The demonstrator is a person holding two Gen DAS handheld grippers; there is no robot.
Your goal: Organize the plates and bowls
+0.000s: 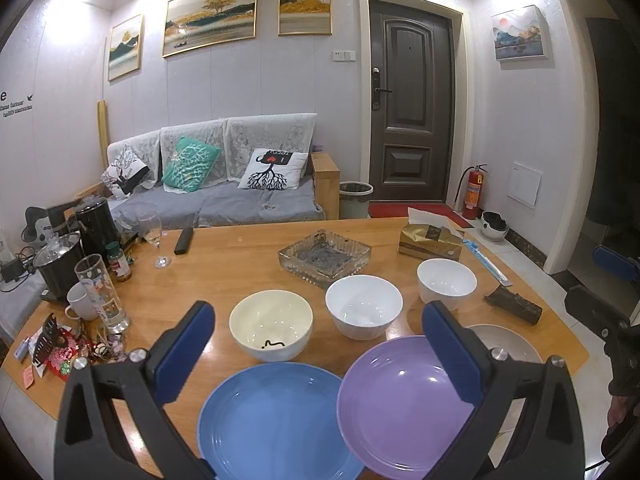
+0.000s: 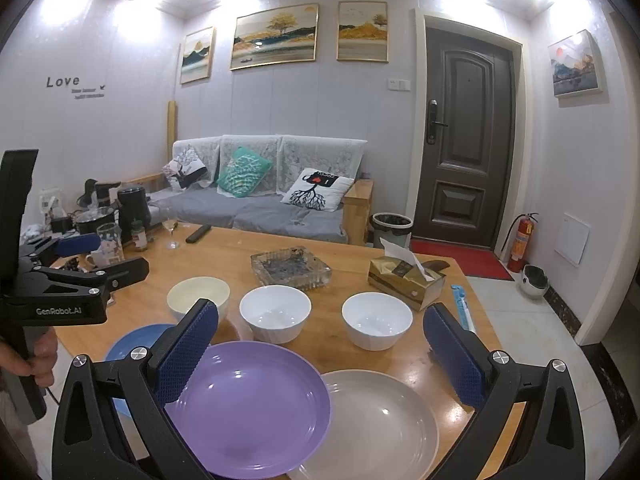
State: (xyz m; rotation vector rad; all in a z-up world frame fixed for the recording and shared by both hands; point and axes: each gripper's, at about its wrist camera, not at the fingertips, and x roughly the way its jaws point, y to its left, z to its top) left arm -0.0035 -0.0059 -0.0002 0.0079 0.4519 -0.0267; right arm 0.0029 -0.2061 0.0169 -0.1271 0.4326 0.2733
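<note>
On the wooden table (image 1: 224, 264) three plates lie at the near edge: a blue plate (image 1: 272, 420), a purple plate (image 1: 400, 404) overlapping it, and a beige plate (image 2: 380, 420) partly under the purple plate (image 2: 248, 404). Behind them stand a cream bowl (image 1: 270, 326) and two white bowls (image 1: 362, 310) (image 1: 446, 280). My left gripper (image 1: 320, 336) is open and empty above the blue and purple plates. My right gripper (image 2: 320, 336) is open and empty above the purple and beige plates. The left gripper also shows in the right wrist view (image 2: 104, 260).
A glass ashtray (image 1: 324, 258) sits behind the bowls. A gold tissue box (image 1: 430, 240) stands at the far right, a dark object (image 1: 514, 308) near the right edge. Glasses, a mug (image 1: 82, 302), kettle (image 1: 98, 228) and clutter fill the left side. A remote (image 1: 184, 240) lies at the back.
</note>
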